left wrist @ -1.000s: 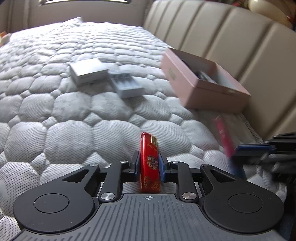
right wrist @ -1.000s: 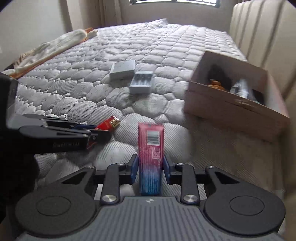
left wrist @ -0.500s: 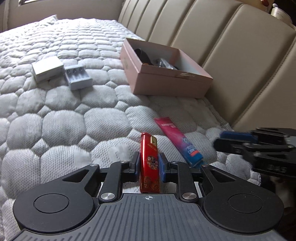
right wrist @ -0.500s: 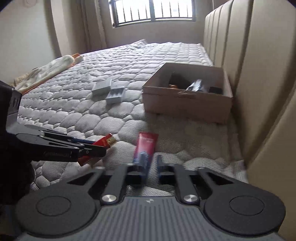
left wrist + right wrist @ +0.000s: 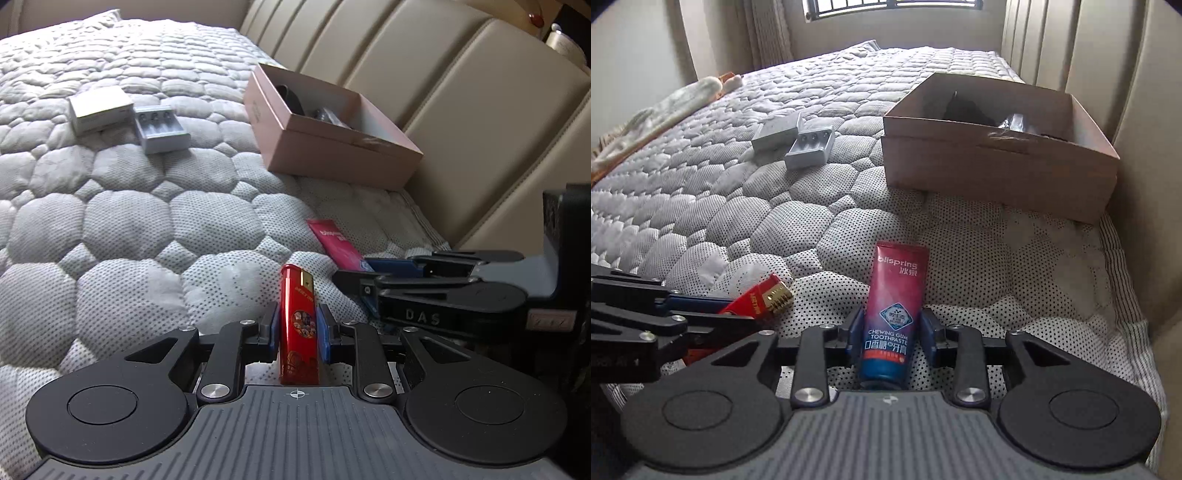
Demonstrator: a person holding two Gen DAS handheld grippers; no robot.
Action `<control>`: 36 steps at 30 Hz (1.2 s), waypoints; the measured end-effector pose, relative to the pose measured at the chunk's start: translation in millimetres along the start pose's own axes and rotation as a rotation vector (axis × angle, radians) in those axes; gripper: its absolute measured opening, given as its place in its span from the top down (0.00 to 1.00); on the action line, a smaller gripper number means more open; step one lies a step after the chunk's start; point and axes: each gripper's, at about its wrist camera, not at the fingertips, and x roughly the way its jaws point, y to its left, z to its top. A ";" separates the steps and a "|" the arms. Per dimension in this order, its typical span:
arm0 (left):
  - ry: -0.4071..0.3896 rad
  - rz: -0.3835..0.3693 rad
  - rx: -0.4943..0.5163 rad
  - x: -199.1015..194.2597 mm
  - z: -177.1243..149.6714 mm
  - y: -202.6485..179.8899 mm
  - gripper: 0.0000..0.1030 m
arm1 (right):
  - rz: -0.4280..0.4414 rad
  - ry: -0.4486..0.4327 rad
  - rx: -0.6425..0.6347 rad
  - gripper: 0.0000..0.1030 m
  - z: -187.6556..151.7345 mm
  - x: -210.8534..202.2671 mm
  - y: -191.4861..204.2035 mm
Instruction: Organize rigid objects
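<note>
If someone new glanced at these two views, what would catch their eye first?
The red lighter clamped upright in the left gripper and the pink-and-blue toothpaste tube between the right gripper's fingers. Beyond them, an open pink box sits against the headboard.

red lighter with gold top [image 5: 297,332]: small round printed motifs are shown | pink-to-blue toothpaste tube [image 5: 895,314]: white lettering and a blue emblem are printed | pale pink cardboard box [image 5: 332,151]: plain | quilted mattress [image 5: 812,229]: white, black-dotted, hexagon-stitched | two small boxes [image 5: 798,142]: silver-grey | padded headboard [image 5: 461,110]: beige, vertically panelled | finger pads [image 5: 322,336]: blue
</note>
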 end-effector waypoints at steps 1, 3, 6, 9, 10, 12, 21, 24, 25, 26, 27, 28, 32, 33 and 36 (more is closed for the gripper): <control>0.003 0.002 0.003 1.7 0.6 -0.8 0.77 | 0.003 0.006 0.007 0.68 1.5 -0.7 -1.7; 0.000 0.004 0.004 2.9 0.4 -2.7 0.77 | 0.021 0.017 0.050 0.68 3.5 0.1 -7.3; -0.004 0.006 -0.005 2.8 -0.9 -4.1 0.77 | 0.035 0.021 0.088 0.70 4.4 0.8 -11.4; 0.004 0.008 0.000 2.2 -1.7 -5.7 0.82 | 0.013 0.002 0.068 0.71 3.5 -6.5 -5.0; 0.005 0.008 0.003 1.7 -2.2 -6.4 0.82 | 0.011 -0.007 0.061 0.71 3.1 -10.1 -3.0; 0.007 0.013 0.010 1.0 -2.4 -8.2 0.82 | 0.028 -0.024 0.069 0.71 2.7 -21.4 -2.6; 0.001 0.046 0.059 7.9 -4.5 -22.0 0.84 | -0.003 -0.141 0.066 0.95 -11.5 -92.6 -22.8; -0.008 0.089 0.084 8.2 -8.3 -26.0 0.84 | -0.086 -0.164 0.030 0.99 -21.7 -104.0 -27.8; -0.007 0.092 0.087 8.1 -9.1 -25.7 0.84 | -0.103 -0.170 0.021 0.99 -24.9 -105.6 -28.8; -0.005 0.094 0.090 8.2 -9.7 -25.1 0.83 | -0.106 -0.172 0.021 0.99 -27.4 -105.5 -31.0; -0.002 0.095 0.095 8.5 -10.4 -24.4 0.83 | -0.103 -0.171 0.027 0.99 -29.7 -104.2 -33.8; -0.003 0.096 0.096 8.1 -11.0 -23.9 0.82 | -0.099 -0.170 0.033 0.98 -31.6 -102.0 -36.4; -0.001 0.107 0.112 8.7 -10.9 -27.2 0.83 | -0.095 -0.161 0.061 0.96 -39.7 -93.8 -45.2; 0.001 0.111 0.118 10.1 -10.6 -28.3 0.83 | -0.084 -0.160 0.070 0.94 -42.5 -93.7 -47.2; 0.001 0.119 0.135 13.1 -10.5 -31.5 0.83 | -0.050 -0.153 0.113 0.73 -45.7 -89.3 -53.4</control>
